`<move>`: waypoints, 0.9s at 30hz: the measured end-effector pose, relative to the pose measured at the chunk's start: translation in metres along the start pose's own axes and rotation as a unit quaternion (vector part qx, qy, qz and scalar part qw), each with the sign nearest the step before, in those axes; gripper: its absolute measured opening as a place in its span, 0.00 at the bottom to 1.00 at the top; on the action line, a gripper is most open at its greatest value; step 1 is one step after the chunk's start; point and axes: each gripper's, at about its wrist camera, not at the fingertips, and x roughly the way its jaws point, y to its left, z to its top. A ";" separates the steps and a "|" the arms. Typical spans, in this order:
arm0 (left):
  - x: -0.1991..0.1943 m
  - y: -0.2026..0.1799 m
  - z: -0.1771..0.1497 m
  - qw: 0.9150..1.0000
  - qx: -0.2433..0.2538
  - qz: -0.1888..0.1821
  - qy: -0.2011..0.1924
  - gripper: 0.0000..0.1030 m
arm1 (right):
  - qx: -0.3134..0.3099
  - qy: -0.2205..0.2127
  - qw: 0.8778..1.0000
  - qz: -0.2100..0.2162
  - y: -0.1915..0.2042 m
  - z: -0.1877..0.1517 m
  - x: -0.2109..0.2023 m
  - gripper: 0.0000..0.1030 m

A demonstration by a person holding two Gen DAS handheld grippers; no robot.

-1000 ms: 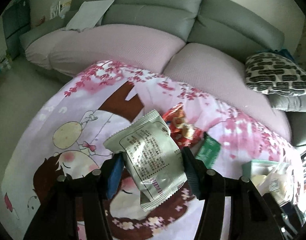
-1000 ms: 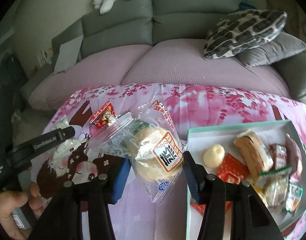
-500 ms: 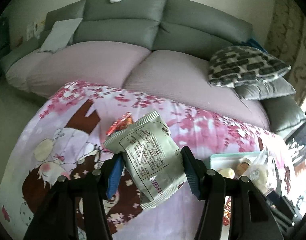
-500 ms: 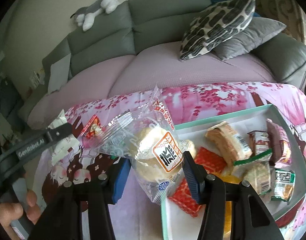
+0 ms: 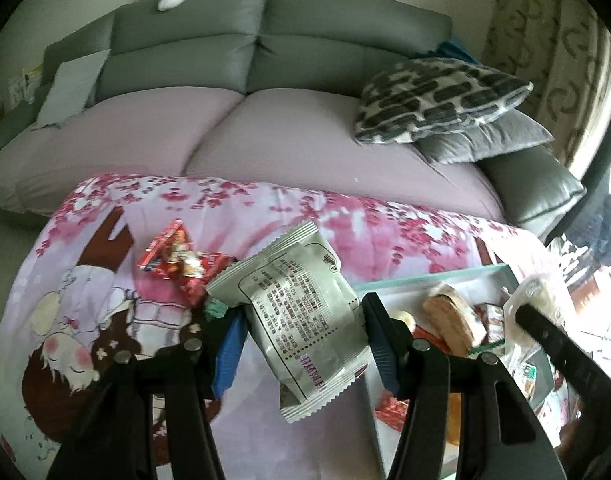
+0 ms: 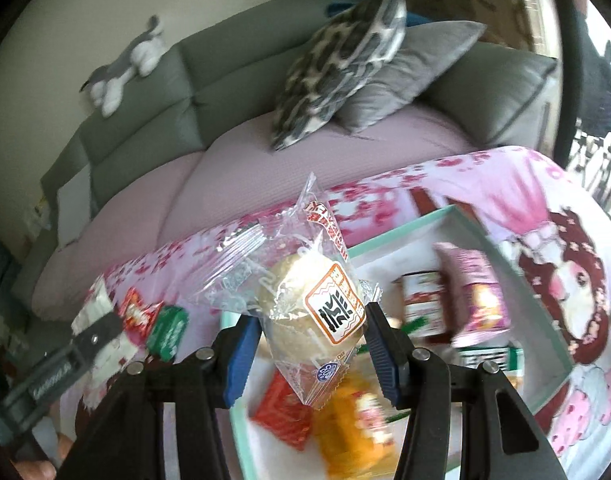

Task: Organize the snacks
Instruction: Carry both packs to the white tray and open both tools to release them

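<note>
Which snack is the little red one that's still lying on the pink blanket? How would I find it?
Find the pink cherry-blossom blanket spread in front of the grey sofa. The red snack packet lies on it, just outside the mint-edged box, beside a small green packet. It is the only bright red wrapper lying loose on the blanket.

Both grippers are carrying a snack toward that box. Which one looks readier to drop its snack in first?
Probably the right gripper: its clear-wrapped bun hangs over the box. The left gripper holds its silver packet over the blanket, beside the box edge.
</note>
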 end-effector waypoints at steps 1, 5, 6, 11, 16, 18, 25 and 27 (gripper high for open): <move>0.001 -0.003 -0.001 1.000 0.004 -0.004 0.002 0.57 | 0.006 -0.003 1.000 -0.006 -0.006 0.002 -0.001 0.53; 0.006 -0.022 -0.007 0.999 0.022 -0.023 0.012 0.57 | 0.033 -0.010 0.999 -0.025 -0.029 0.007 -0.005 0.53; 0.006 -0.026 -0.008 0.999 0.026 -0.027 0.013 0.57 | 0.038 -0.012 0.999 -0.031 -0.034 0.008 -0.006 0.53; 0.012 -0.048 -0.014 0.997 0.048 -0.048 0.024 0.57 | 0.054 -0.017 0.997 -0.047 -0.051 0.012 -0.006 0.53; 0.024 -0.060 -0.020 0.995 0.068 -0.054 0.042 0.57 | 0.062 -0.007 0.996 -0.059 -0.060 0.012 0.003 0.53; 0.029 -0.062 -0.022 0.995 0.069 -0.056 0.050 0.57 | 0.061 -0.001 0.996 -0.060 -0.059 0.012 0.007 0.53; 0.046 -0.064 -0.029 0.993 0.075 -0.055 0.071 0.57 | 0.061 -0.001 0.996 -0.071 -0.062 0.009 0.017 0.54; 0.051 -0.065 -0.031 0.993 0.078 -0.054 0.076 0.57 | 0.059 0.002 0.996 -0.074 -0.062 0.009 0.021 0.54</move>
